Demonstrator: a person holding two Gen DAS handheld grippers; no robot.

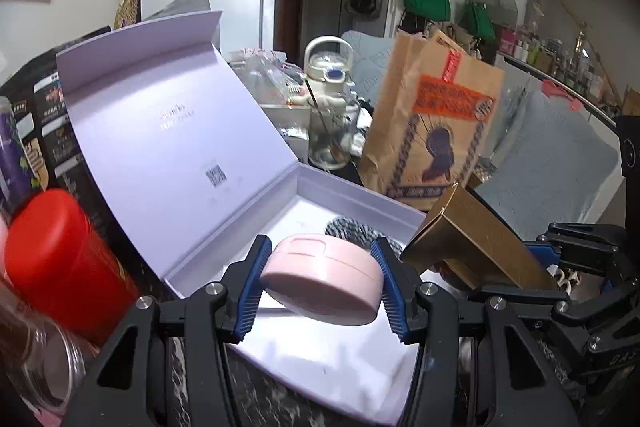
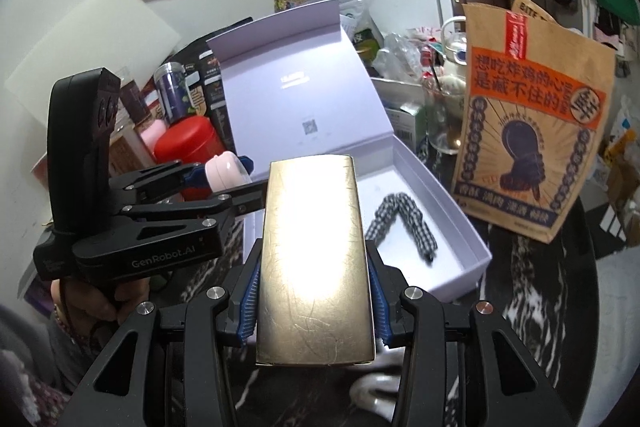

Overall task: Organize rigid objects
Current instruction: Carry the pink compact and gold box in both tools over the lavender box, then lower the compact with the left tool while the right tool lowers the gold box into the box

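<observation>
- Pink round case (image 1: 322,277) sits clamped between my left gripper (image 1: 320,291) pads, carried tilted over the near corner of the open white box (image 1: 360,195); it could squirt out of that narrow edge grip.
- Gold box (image 2: 316,259) is pinched by my right gripper (image 2: 314,301) low on its sides, so its long free end may swing or slide.
- Both loads ride close together; they could knock each other, or land on the checkered band (image 2: 404,223) inside.
</observation>
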